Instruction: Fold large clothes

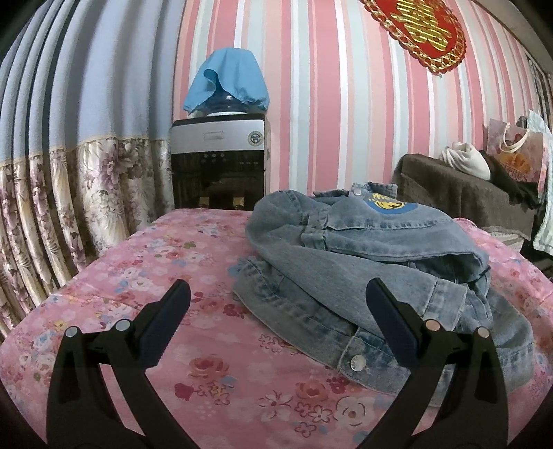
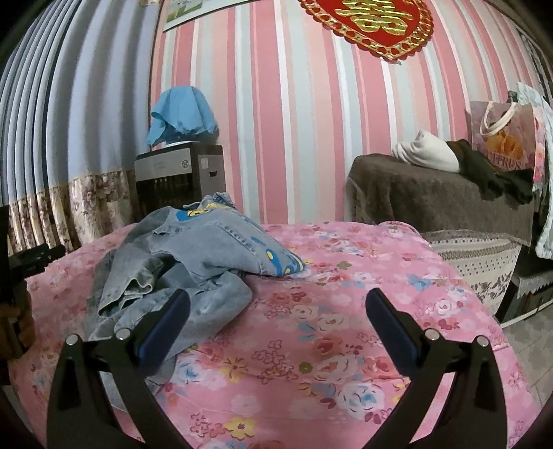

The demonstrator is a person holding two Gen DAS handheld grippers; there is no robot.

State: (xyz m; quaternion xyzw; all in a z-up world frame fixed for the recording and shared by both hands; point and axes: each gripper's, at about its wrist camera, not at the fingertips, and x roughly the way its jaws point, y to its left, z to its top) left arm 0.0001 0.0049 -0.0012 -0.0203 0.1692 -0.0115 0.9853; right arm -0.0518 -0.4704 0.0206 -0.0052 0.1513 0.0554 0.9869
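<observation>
We can read only 1 printed word with any confidence: the pink gift bag (image 2: 504,138) at the right carries orange capitals that look like "PERUS", its first letters hidden behind dark clothing. On the red wall ornament (image 2: 371,24) we make out a gold double-happiness character, "囍". The yellow lettering on the denim jacket (image 1: 363,262) and the round emblem on the water dispenser (image 1: 221,155) are too small to read.

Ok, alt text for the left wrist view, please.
A crumpled denim jacket lies on a pink floral bedspread, just ahead of the open, empty left tongs. Behind stand a water dispenser under a blue cloth and a pink striped wall.
</observation>
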